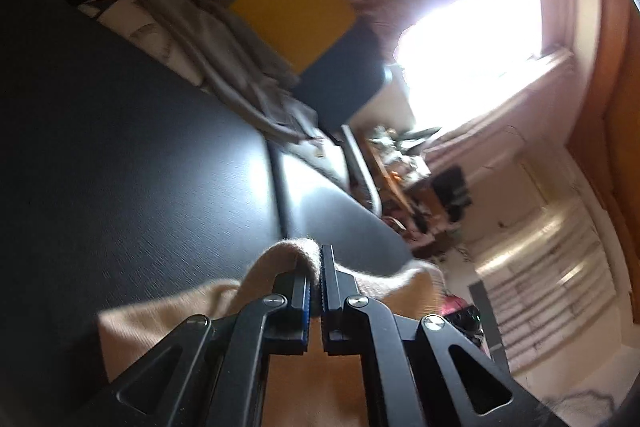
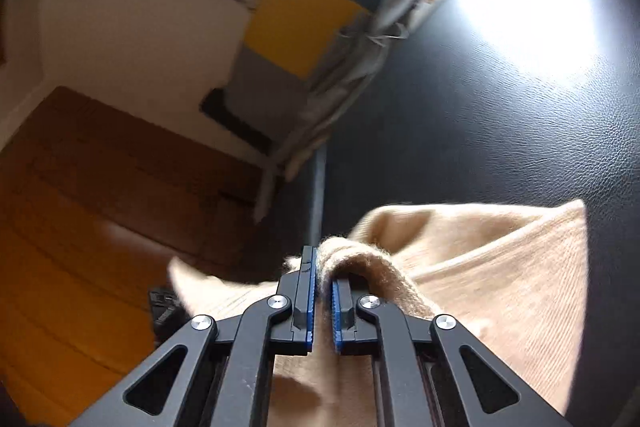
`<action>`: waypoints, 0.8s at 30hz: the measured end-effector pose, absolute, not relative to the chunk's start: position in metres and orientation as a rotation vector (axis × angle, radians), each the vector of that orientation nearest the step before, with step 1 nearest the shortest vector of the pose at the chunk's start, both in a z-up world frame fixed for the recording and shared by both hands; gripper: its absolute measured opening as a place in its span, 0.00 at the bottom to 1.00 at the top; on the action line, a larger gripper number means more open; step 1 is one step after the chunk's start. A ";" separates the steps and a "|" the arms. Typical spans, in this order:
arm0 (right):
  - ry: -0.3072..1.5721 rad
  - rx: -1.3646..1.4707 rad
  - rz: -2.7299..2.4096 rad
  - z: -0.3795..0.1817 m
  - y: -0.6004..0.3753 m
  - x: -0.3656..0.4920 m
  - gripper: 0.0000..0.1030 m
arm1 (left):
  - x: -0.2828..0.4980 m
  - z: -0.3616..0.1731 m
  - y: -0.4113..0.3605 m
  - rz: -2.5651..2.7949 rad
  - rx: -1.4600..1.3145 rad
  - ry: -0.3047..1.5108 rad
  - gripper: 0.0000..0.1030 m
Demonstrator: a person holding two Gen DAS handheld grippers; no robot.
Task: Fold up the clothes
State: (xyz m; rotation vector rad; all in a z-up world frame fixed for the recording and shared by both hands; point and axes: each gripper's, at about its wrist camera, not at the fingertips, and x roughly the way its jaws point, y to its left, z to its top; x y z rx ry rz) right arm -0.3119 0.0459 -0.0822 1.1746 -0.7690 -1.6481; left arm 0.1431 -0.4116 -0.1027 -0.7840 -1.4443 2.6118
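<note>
Dark leather-look tabletop (image 2: 500,99) fills both views, glare from a bright window (image 1: 472,47) washing across it. Left gripper (image 1: 316,267) is clamped tight on a fold of the beige knit sweater (image 1: 168,319), its edge looped over the fingertips. Right gripper (image 2: 323,267) pinches another bunched fold of the same sweater (image 2: 500,287), which drapes from both grips down onto the table. Behind, a grey garment (image 2: 352,79) hangs over a chair with a yellow and black panel (image 2: 296,23). No containers show.
</note>
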 end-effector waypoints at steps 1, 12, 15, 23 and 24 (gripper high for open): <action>-0.790 1.192 -1.639 -0.087 0.047 -0.315 0.11 | 0.144 -0.106 -0.415 2.619 -0.795 -1.466 0.03; -0.646 1.133 -1.710 -0.067 0.100 -0.291 0.56 | 0.215 -0.140 -0.408 2.752 -1.027 -1.393 0.19; -0.523 1.188 -1.769 -0.069 0.103 -0.287 0.56 | 0.226 -0.150 -0.397 2.735 -1.107 -1.364 0.22; -0.135 1.247 -1.919 -0.077 0.064 -0.282 0.26 | 0.214 -0.138 -0.360 2.803 -1.192 -1.043 0.37; -0.071 1.250 -1.945 -0.077 0.059 -0.280 0.25 | 0.211 -0.137 -0.354 2.808 -1.236 -0.976 0.37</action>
